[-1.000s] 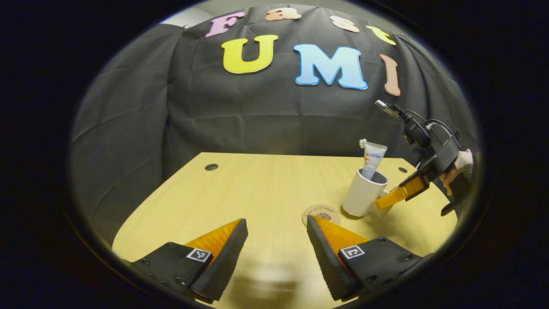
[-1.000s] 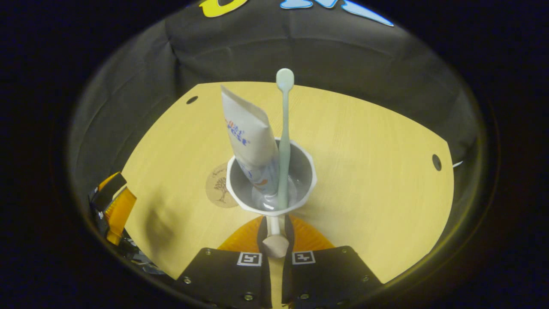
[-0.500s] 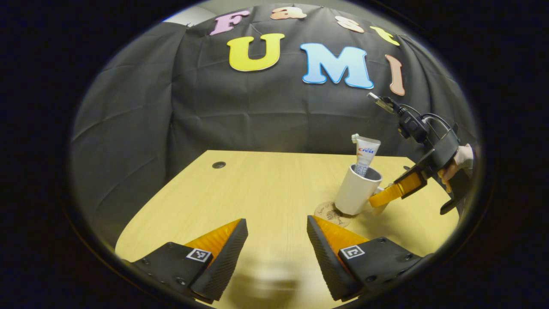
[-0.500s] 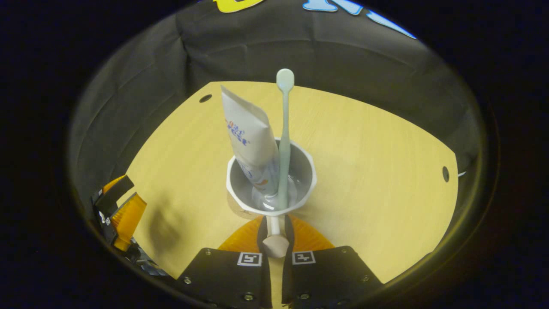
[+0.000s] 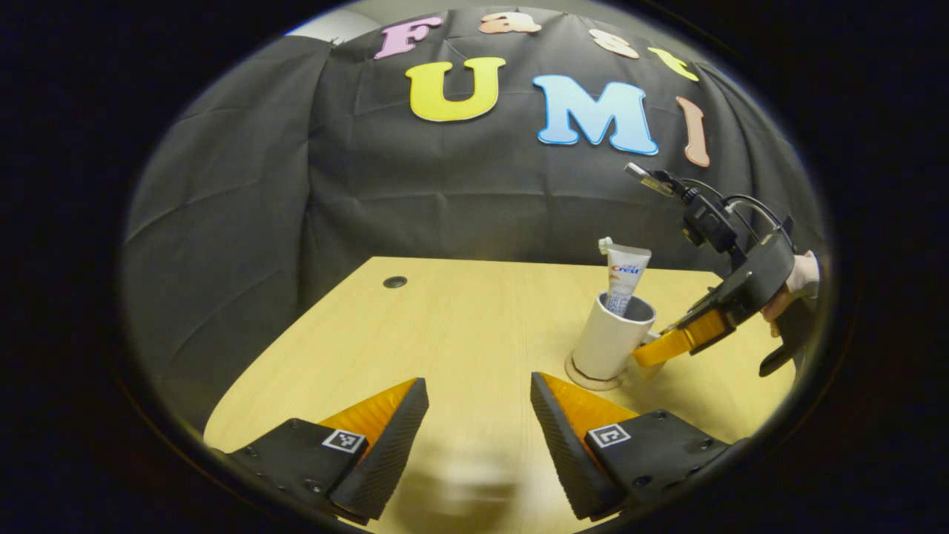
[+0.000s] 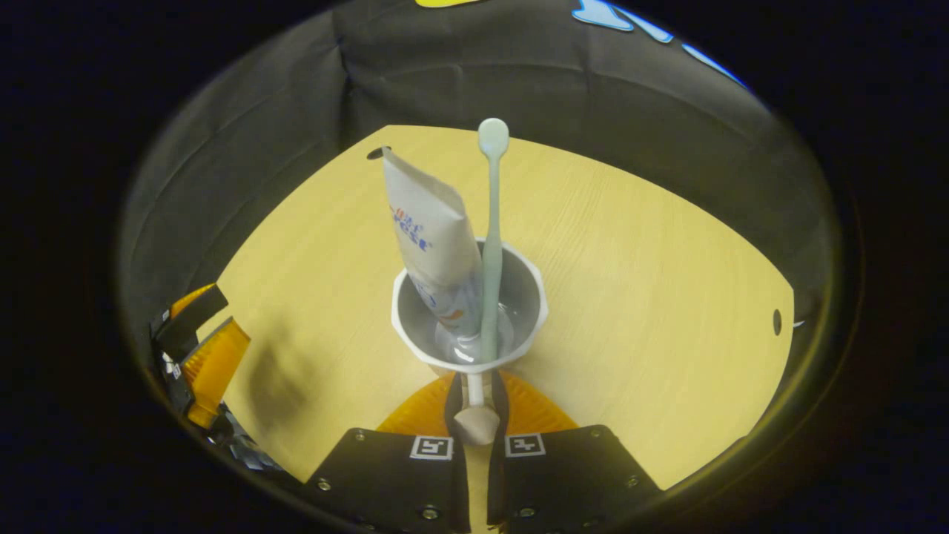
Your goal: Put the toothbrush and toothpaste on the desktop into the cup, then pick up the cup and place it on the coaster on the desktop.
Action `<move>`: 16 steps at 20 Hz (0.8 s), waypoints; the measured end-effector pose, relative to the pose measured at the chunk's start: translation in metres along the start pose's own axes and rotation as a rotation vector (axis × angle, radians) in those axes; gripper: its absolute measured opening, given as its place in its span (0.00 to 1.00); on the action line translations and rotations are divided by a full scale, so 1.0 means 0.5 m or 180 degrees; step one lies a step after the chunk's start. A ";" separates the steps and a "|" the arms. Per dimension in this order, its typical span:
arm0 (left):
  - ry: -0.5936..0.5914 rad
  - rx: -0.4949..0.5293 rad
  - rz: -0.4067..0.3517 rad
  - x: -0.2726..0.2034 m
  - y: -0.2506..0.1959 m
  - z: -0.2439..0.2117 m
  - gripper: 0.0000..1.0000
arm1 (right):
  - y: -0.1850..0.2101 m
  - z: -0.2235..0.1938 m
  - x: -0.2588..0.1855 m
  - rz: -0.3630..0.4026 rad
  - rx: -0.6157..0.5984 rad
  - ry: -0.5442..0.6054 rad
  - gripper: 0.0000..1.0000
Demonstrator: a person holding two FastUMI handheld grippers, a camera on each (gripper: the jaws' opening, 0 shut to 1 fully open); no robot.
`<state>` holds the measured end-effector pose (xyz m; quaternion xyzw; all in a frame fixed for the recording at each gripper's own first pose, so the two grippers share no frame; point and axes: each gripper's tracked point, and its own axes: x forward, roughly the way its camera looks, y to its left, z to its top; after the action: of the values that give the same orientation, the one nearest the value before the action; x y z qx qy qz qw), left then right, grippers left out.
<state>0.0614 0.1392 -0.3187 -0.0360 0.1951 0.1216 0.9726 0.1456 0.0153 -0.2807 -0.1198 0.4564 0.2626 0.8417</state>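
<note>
Black cloth is hanging behind the wooden bench (image 5: 445, 326), which is carrying all the task items. Left to right in the left gripper view: the left claw (image 5: 478, 404) is hovering released above the near bench, its fingers spread wide and grasping nothing. The cup (image 5: 612, 337) is standing on the coaster (image 5: 586, 380), with the toothpaste (image 5: 624, 271) upright inside it. The right claw (image 5: 652, 352) is clenched on the cup's handle (image 6: 474, 393), and in the right gripper view both fingers are pressing that handle between them, with the toothbrush (image 6: 491, 245) leaning beside the toothpaste (image 6: 434, 237) in the cup (image 6: 469, 311).

Procedure, as judged: confirm the base is sitting flat and centred on the coaster before releasing. Part the fingers slowly, then retract straight back along the handle, since a sideways pull could tip the tall contents.

Compared with one second ago, the cup is now covering the coaster, which was lying exposed beside it; the grip is unchanged.
</note>
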 end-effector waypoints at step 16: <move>-0.0013 -0.0008 -0.0081 0.017 -0.035 0.008 0.93 | -0.004 0.011 -0.022 0.0067 -0.0005 -0.0102 0.37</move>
<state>0.0749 0.1247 -0.3181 -0.0395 0.1924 0.1096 0.9744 0.1456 0.0121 -0.2686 -0.1113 0.4439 0.2737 0.8460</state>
